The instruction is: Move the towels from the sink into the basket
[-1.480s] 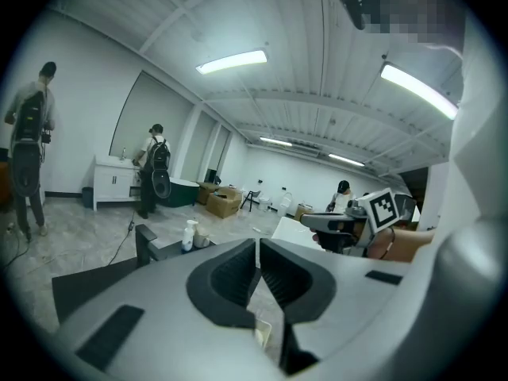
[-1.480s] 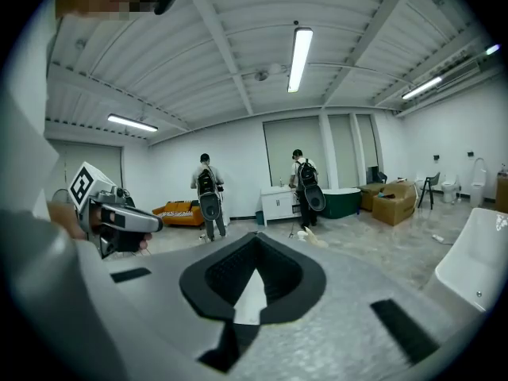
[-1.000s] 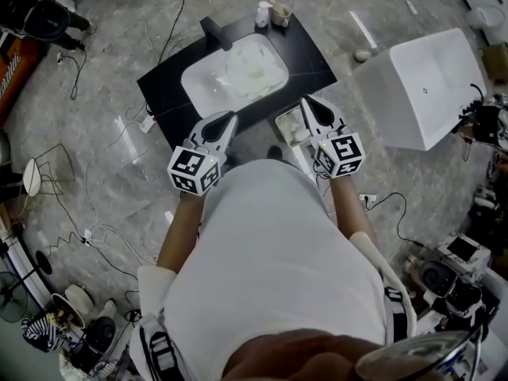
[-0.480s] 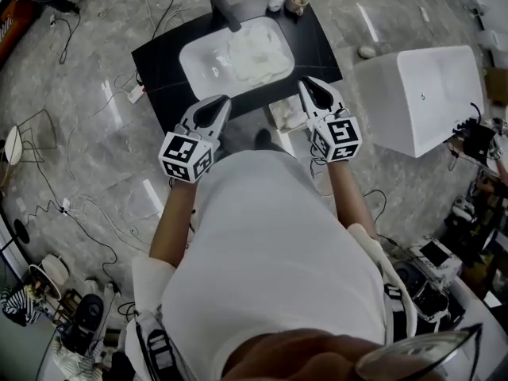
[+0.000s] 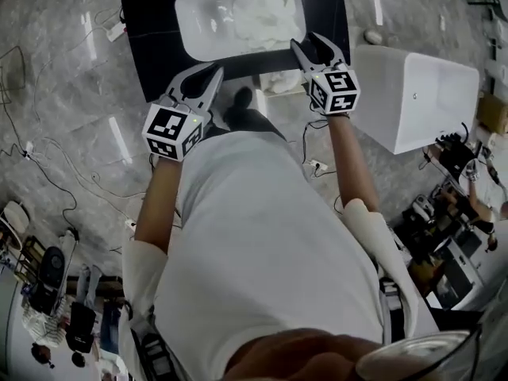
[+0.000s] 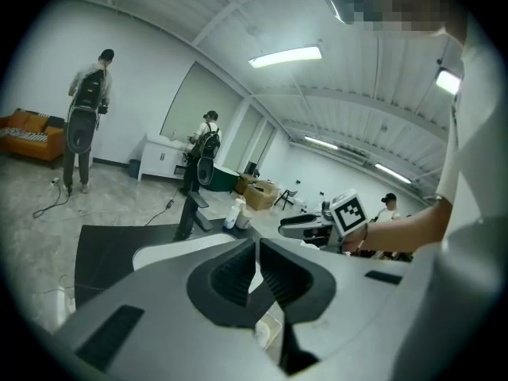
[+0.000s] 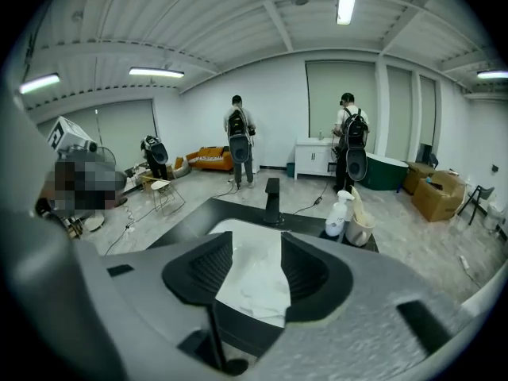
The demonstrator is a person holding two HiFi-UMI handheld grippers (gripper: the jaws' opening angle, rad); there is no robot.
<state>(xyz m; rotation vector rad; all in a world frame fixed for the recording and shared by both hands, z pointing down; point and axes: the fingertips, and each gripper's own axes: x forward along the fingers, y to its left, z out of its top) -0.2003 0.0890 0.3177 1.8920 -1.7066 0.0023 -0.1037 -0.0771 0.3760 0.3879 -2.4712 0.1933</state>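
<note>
while the left hand-held gripper [image 5: 214, 71] sits closed and empty, the right hand-held gripper [image 5: 308, 42] is opening, empty, facing the towels [image 5: 266, 14].

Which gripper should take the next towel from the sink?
Right. The right gripper sits nearer the white crumpled towels in the white oval sink; its jaws are opening, empty, aimed at them. Left gripper: jaws shut.

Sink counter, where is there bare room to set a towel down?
Free: the black counter left of the basin, and the basin's left half beside the towels. Crowded: the back right corner, with bottle and cup; the faucet stands behind the basin.
</note>
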